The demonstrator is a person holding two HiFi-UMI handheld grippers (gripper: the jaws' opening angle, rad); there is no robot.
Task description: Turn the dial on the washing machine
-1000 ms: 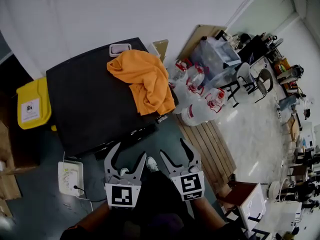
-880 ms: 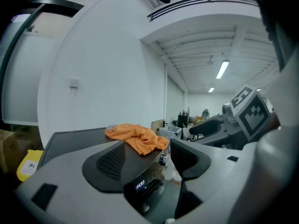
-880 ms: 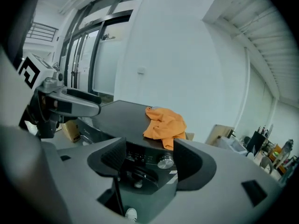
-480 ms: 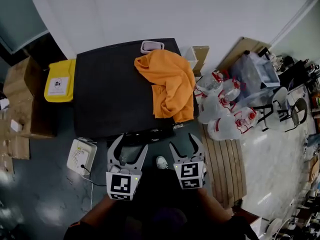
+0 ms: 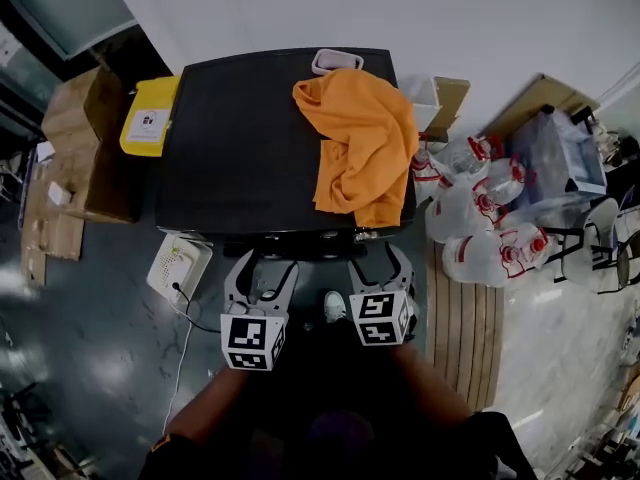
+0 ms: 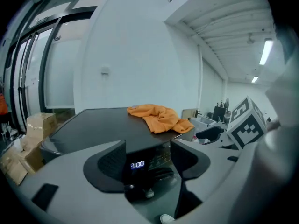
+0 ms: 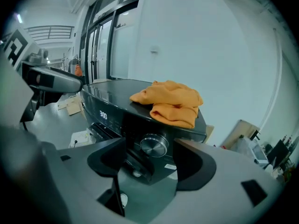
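Both grippers are up at the front edge of the black washing machine (image 5: 250, 138), side by side and level with each other in the head view. The left gripper (image 5: 266, 265) has its jaws spread wide with nothing between them. Looking along them you get the machine's lit display (image 6: 137, 164) reading 3:00, framed right in the gap but beyond the tips. Over to the right gripper (image 5: 380, 260): jaws just as wide, gripping nothing, and there's the dial (image 7: 153, 144). It's a round silver knob on the dark front panel, sitting squarely in the opening between the two jaws, near them but apart from both. It's on the right-hand part of the panel, to the right of the display and just under the corner where the orange cloth (image 5: 360, 143) is heaped. That cloth lies crumpled over the right half of the machine's top, its lower edge reaching the front rim. A small pale tray (image 5: 336, 61) sits at the back edge, just beside the cloth. Left of the machine are a yellow bin (image 5: 150, 118) and cardboard boxes (image 5: 85, 158). On the floor there's a white box (image 5: 178, 268) with a cable, and off to the right are clear water jugs (image 5: 480, 228) beside a wooden pallet (image 5: 460, 318).
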